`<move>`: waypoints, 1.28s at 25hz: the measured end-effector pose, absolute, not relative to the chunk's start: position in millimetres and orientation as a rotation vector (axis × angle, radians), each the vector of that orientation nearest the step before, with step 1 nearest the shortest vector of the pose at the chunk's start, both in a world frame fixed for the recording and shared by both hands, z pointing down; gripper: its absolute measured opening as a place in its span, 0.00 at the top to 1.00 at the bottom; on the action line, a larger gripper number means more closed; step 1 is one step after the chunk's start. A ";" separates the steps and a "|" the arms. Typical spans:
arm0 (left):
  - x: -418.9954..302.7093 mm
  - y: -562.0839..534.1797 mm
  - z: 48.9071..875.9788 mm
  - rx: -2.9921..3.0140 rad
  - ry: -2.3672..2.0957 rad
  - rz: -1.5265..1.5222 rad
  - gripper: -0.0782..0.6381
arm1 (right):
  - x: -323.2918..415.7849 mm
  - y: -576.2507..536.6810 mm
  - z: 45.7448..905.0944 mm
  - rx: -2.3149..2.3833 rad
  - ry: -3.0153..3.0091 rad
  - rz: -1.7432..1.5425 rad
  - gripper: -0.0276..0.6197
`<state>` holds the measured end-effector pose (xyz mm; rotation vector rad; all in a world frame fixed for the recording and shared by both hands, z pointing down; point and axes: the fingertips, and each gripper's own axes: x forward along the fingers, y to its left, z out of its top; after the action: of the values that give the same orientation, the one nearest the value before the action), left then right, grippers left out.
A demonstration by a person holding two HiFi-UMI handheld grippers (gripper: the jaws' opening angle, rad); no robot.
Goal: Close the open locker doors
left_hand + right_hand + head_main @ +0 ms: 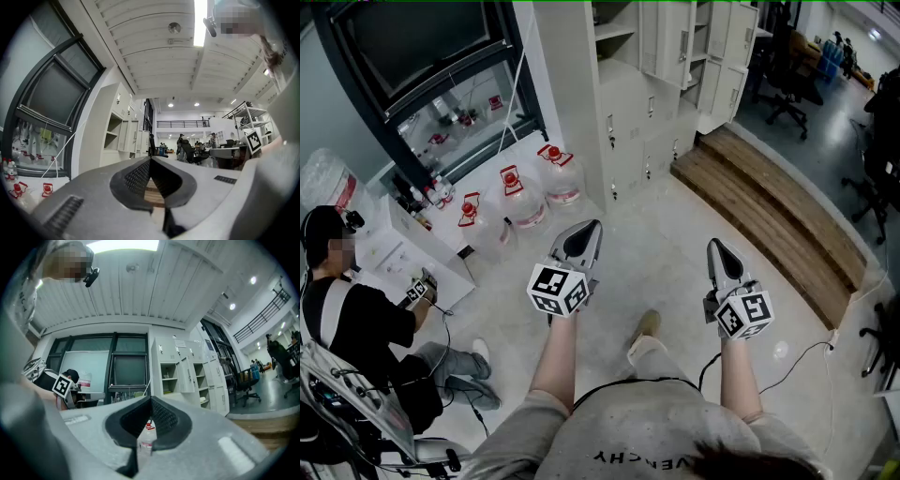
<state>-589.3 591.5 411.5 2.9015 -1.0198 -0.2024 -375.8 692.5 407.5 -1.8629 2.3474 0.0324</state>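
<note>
A white locker bank (pixel 628 103) fills the 12 o'clock part of the head view, well apart from both grippers. Several of its upper doors (pixel 670 42) stand open, and bare shelves show in the compartments beside them. From its foot a low wooden platform (pixel 769 211) runs out toward 3 o'clock across the pale floor (pixel 656 253). At 8 o'clock a person in black (pixel 347 319) sits on the floor by a white counter (pixel 403 246). Between that counter and the lockers, at about 10 o'clock, stand three large water jugs (pixel 517 197) with red caps. The left gripper (pixel 592 225) is held up near the middle of the view, pointing toward 12 o'clock. Its jaws are closed tip to tip, with nothing between them. The right gripper (pixel 714 246), at 3 o'clock from it, points the same way, and its jaws are likewise pressed together and empty.
</note>
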 end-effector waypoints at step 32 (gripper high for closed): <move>-423.6 250.3 423.7 2.862 -0.946 -0.142 0.90 | -218.7 343.7 420.1 -1.846 2.341 -0.080 0.97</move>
<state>-423.6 250.3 423.7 2.8617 -0.9459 -0.1421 -218.7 343.7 420.1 -1.8459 2.3409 -0.0802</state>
